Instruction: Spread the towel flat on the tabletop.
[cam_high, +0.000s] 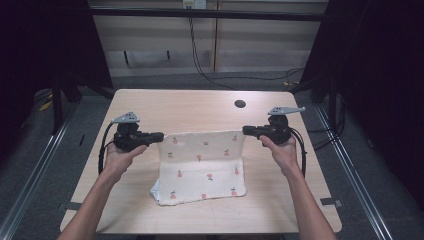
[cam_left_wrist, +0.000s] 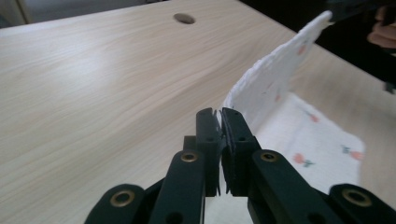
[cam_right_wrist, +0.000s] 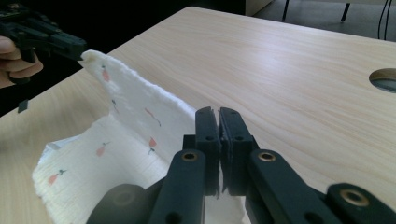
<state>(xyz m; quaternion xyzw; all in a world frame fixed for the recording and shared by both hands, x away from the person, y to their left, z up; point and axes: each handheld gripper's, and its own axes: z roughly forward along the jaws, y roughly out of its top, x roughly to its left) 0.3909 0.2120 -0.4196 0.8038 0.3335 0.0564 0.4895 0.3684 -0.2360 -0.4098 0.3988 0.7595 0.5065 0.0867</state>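
A white cloth printed with small red fruit lies partly on the wooden table. Its far edge is lifted and stretched level between my two grippers, while the near half rests flat. My left gripper is shut on the cloth's far left corner, the fabric pinched between its jaws. My right gripper is shut on the far right corner, with cloth caught between its jaws. Each gripper view also catches the opposite gripper holding its corner at the far end of the raised edge.
A round cable hole sits in the table near the far right. Bare tabletop lies behind the cloth. Metal rails run along the floor on both sides, and cables trail on the floor beyond the table.
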